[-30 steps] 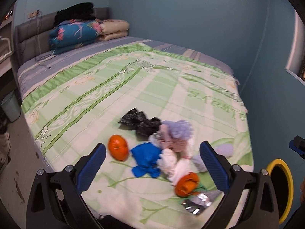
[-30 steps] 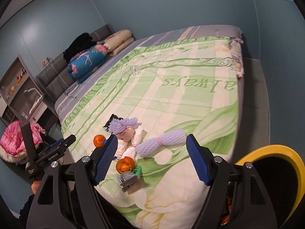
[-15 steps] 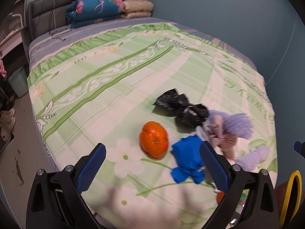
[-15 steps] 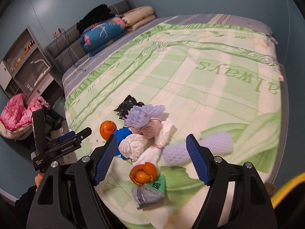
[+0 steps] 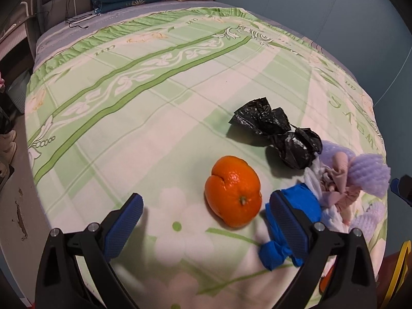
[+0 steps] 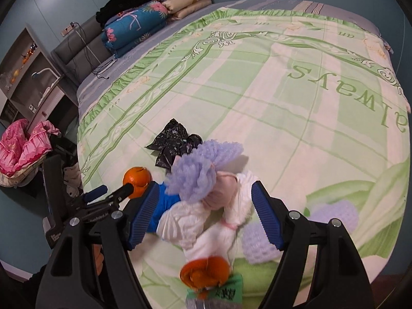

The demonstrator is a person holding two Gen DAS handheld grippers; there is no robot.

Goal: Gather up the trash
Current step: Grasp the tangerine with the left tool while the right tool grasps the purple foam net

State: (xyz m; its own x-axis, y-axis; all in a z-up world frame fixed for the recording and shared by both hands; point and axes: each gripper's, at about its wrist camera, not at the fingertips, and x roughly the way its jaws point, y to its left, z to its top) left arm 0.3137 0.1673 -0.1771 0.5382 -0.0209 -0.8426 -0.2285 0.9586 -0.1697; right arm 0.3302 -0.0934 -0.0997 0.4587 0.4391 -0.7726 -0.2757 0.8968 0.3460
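Note:
A heap of trash lies near the foot of the bed. My left gripper (image 5: pixel 206 213) hangs open just above the sheet, with a whole orange (image 5: pixel 233 190) a little beyond and between its blue pads. Crumpled blue plastic (image 5: pixel 296 221) sits behind the right pad, black bags (image 5: pixel 278 131) farther back. My right gripper (image 6: pixel 203 212) is open over a purple foam net (image 6: pixel 203 164), a pink wad (image 6: pixel 224 188) and white tissue (image 6: pixel 188 221), touching none. Orange peel (image 6: pixel 204 273) and a green wrapper (image 6: pixel 226 291) lie below it. The left gripper (image 6: pixel 108 195) shows at the left by the orange (image 6: pixel 136 179).
The green patterned bedspread (image 5: pixel 154 82) stretches away to folded quilts and pillows (image 6: pixel 139 25) at the headboard. Another purple foam sleeve (image 6: pixel 303 231) lies right of the heap. A yellow-rimmed bin (image 5: pixel 397 270) stands off the bed's corner. Shelves and pink bedding (image 6: pixel 23 152) are at the left.
Both grippers have come down and forward toward the trash heap, which now looks much bigger. The orange has moved between the left pads; the purple net and tissue lie between the right pads.

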